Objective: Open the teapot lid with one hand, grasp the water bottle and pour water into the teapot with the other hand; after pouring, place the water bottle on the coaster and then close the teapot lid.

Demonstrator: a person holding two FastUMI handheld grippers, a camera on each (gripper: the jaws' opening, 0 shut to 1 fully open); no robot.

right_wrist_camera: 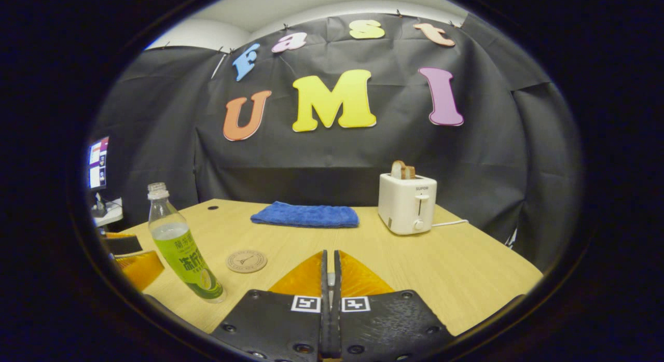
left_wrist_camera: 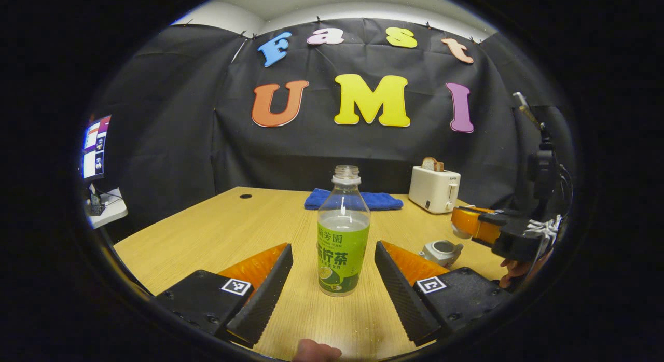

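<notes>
An uncapped clear water bottle (left_wrist_camera: pixel 343 237) with a green label stands upright on the wooden table (left_wrist_camera: pixel 218 232). It sits between the spread fingers of my left gripper (left_wrist_camera: pixel 333 253), which is open and not touching it. Right of it stands the small grey teapot (left_wrist_camera: pixel 441 251), its top uncovered. Just above and to the right of the teapot hovers my right gripper (left_wrist_camera: pixel 459 223). In the right gripper view that gripper (right_wrist_camera: pixel 330 263) is shut, with a pale sliver of the teapot lid (right_wrist_camera: pixel 330 278) pinched between its fingers. The bottle (right_wrist_camera: pixel 184 250) stands far left there, and a round brown coaster (right_wrist_camera: pixel 247 261) lies beside it.
A folded blue towel (right_wrist_camera: pixel 305 214) lies at the table's back. A white toaster (right_wrist_camera: pixel 407 202) with a bread slice stands back right, its cord trailing right. A monitor (left_wrist_camera: pixel 96 147) glows off the table's left side. A person's fingertip (left_wrist_camera: pixel 316 350) shows at the bottom edge.
</notes>
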